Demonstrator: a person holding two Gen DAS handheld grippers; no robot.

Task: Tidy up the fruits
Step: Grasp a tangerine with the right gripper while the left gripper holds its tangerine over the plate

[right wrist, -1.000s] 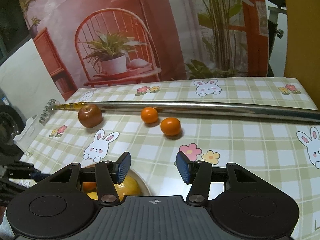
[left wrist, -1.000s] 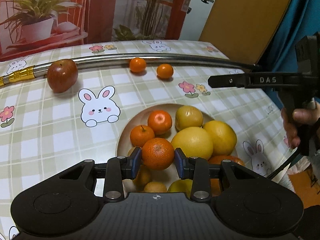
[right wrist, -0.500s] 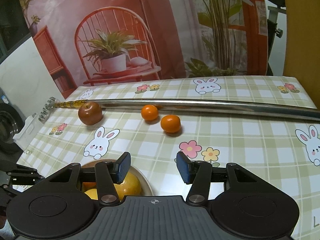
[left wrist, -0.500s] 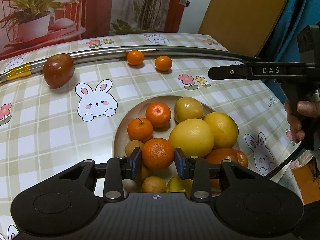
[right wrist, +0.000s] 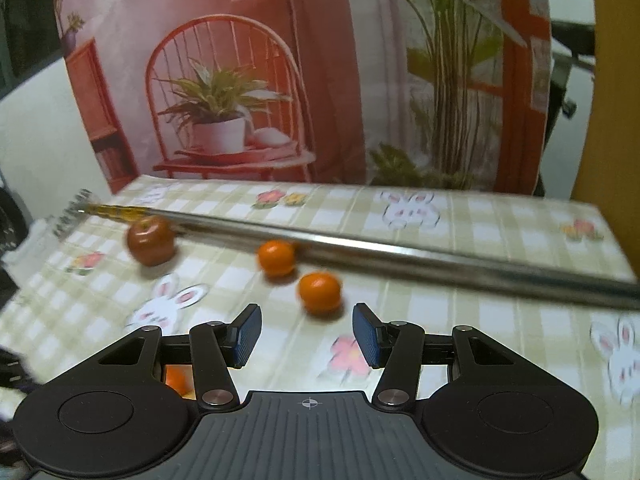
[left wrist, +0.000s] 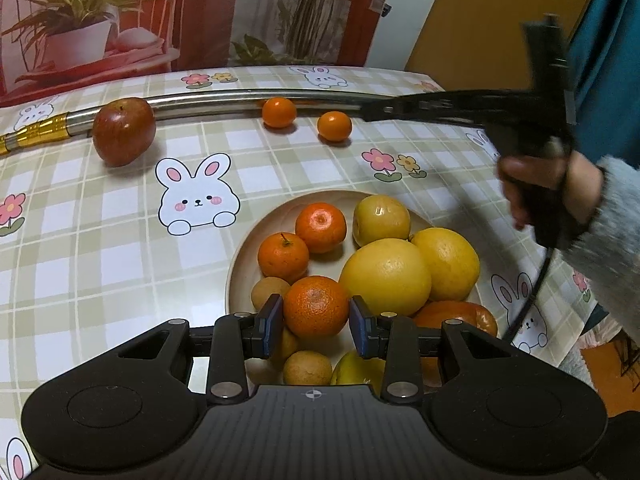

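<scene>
Dim warm indoor light; fisheye edge warp; right wrist view motion-blurred.

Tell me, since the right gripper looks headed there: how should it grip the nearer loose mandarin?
Take the mandarin across its widest middle, coming down from above and in front; it sits round and free on the tablecloth, clear of the metal pole.

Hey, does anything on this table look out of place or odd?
Yes. An apple and two small oranges sit loose on the cloth beside a long metal rod, while the other fruit is piled on the plate.
</scene>
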